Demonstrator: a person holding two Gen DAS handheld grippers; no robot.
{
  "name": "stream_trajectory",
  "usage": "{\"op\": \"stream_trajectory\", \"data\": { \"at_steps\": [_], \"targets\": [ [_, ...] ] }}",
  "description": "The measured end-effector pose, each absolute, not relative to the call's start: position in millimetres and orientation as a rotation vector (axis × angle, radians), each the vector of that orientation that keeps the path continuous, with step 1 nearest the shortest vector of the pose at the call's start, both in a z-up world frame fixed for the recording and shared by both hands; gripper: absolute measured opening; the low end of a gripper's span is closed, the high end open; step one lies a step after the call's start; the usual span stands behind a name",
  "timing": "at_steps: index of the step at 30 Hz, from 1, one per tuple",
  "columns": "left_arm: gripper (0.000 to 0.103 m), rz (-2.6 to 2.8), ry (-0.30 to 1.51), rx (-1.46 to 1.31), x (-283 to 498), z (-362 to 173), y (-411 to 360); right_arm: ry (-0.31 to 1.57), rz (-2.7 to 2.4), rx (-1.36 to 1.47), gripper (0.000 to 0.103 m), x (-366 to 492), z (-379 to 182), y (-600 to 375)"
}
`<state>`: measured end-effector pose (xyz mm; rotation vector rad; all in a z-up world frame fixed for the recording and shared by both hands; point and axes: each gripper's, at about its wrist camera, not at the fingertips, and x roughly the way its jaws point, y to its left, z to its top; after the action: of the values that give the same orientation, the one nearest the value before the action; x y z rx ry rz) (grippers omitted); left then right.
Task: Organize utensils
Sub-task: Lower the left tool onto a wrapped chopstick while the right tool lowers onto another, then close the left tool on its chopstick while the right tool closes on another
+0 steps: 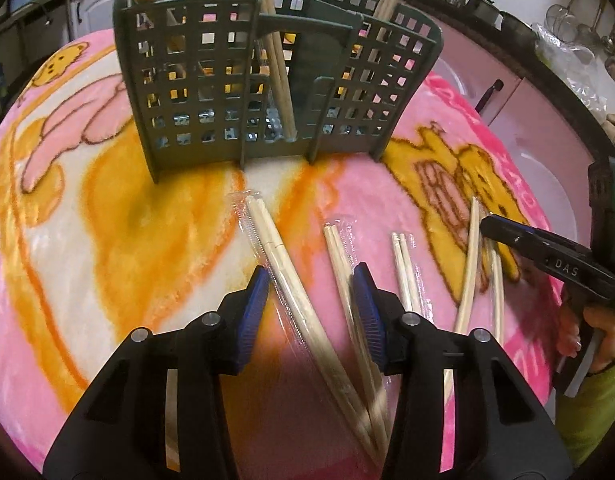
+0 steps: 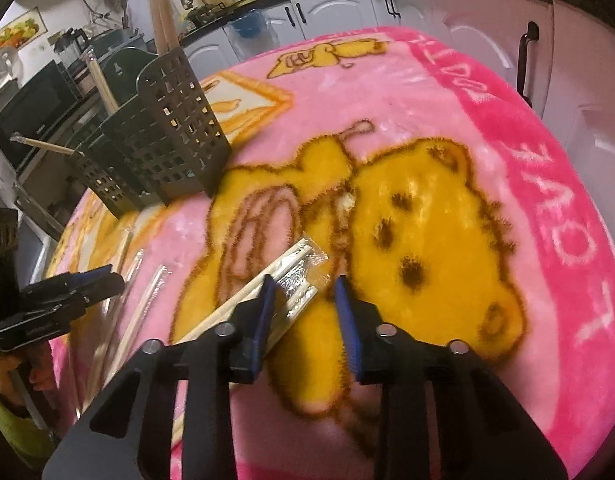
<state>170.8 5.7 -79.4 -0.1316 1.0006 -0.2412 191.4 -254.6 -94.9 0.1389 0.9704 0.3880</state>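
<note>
A dark grey slotted utensil caddy (image 1: 275, 80) (image 2: 167, 140) stands on the pink blanket with several chopsticks upright in it. Wrapped chopstick pairs lie in front of it. My left gripper (image 1: 312, 276) is open low over the blanket, with two wrapped pairs (image 1: 283, 276) (image 1: 341, 264) lying between its blue pads. My right gripper (image 2: 304, 280) is open around the end of another wrapped bundle (image 2: 295, 276); its left pad (image 2: 267, 304) touches the bundle and the right pad stands clear. From the side, the right gripper (image 1: 489, 226) hovers over loose chopsticks (image 1: 471, 256), and the left gripper (image 2: 113, 278) shows at the far left.
The blanket (image 2: 487, 128) with a yellow bear print covers the whole table. One more wrapped pair (image 1: 405, 268) lies right of my left gripper. Kitchen counters and white cabinets (image 2: 327, 8) run behind the table. A hand in a green sleeve (image 1: 599, 340) holds the right gripper.
</note>
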Motion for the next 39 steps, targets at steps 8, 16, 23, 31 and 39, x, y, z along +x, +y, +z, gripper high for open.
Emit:
{"op": "stream_trajectory", "data": {
  "at_steps": [8,16,23,31,39],
  "targets": [
    [0.037,-0.220,1.007,-0.178,180.4,-77.8,12.0,0.960,0.390,0.173,0.011,191.3,-94.1,-262.3],
    [0.037,-0.144,1.018,-0.247,202.5,-77.7,24.7,0.918,0.408,0.202,0.009,187.5,-86.0,-267.5],
    [0.009,-0.043,1.013,-0.202,219.7,-79.1,25.1,0.866,0.424,0.192,0.008,184.7,-69.3,-266.0],
    [0.004,-0.082,0.956,-0.169,213.5,-60.5,13.4,0.793,0.440,0.166,0.007,178.7,-43.7,-258.6],
    [0.003,-0.176,0.818,-0.174,196.9,-10.0,4.0,0.714,0.477,0.137,0.006,175.2,-11.2,-244.9]
  ]
}}
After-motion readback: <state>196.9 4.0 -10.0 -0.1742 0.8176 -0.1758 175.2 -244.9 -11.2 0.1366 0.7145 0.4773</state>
